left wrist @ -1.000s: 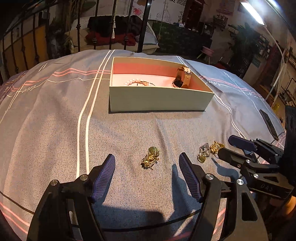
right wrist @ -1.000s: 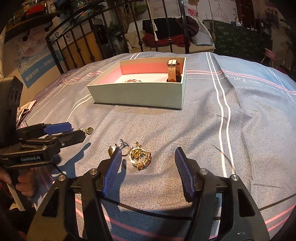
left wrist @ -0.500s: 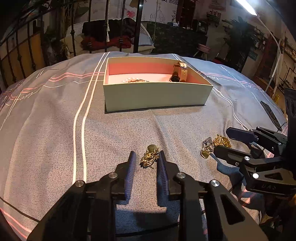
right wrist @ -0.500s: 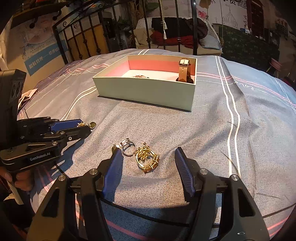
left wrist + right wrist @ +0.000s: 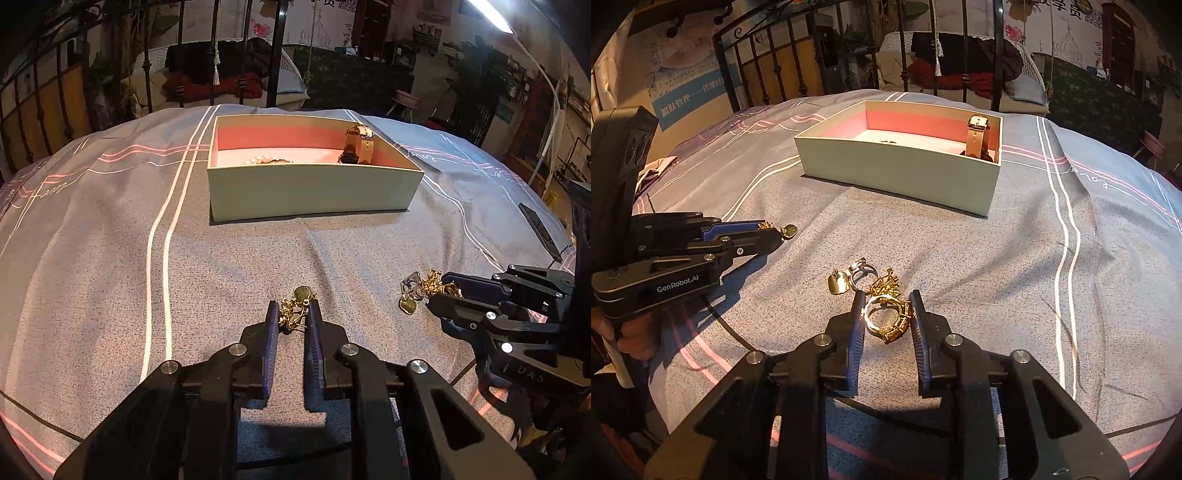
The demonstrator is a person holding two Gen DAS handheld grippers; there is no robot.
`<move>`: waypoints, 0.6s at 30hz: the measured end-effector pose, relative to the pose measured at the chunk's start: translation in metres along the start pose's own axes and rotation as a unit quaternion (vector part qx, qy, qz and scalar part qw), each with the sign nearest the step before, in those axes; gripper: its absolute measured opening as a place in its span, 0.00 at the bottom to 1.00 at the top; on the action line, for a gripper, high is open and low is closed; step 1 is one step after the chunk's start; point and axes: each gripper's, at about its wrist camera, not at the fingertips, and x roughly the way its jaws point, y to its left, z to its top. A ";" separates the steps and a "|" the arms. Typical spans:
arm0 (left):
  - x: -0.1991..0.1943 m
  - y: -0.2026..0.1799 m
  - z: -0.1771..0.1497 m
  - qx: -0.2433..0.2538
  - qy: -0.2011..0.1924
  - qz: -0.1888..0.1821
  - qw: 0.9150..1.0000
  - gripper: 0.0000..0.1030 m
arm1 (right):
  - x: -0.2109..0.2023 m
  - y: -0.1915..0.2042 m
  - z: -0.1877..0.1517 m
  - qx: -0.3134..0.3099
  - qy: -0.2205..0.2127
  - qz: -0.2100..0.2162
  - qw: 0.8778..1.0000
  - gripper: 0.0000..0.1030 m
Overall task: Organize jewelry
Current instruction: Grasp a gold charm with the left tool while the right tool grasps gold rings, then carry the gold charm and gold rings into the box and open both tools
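Both tongs have just been closing. Left tongs (image 5: 292, 316) now clamp the gold brooch (image 5: 295, 308), lower centre; right tongs (image 5: 886, 310) clamp the gold ring cluster (image 5: 888, 317) on the bed (image 5: 1015, 266). Both look ready to lift toward the box (image 5: 901, 173), upper centre.

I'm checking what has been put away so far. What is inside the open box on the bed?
Inside the box a watch stands at the right end, and a pearl piece lies on the pink floor. The near wall hides the floor just behind it.
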 end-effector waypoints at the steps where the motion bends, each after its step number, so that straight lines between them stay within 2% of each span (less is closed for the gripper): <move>1: 0.000 0.000 0.000 -0.001 -0.001 0.000 1.000 0.15 | 0.000 0.002 -0.001 -0.003 -0.002 -0.004 1.000 0.24; 18: -0.014 0.008 -0.002 -0.030 -0.012 -0.016 0.999 0.15 | -0.017 0.001 -0.003 0.023 -0.035 0.002 0.999 0.24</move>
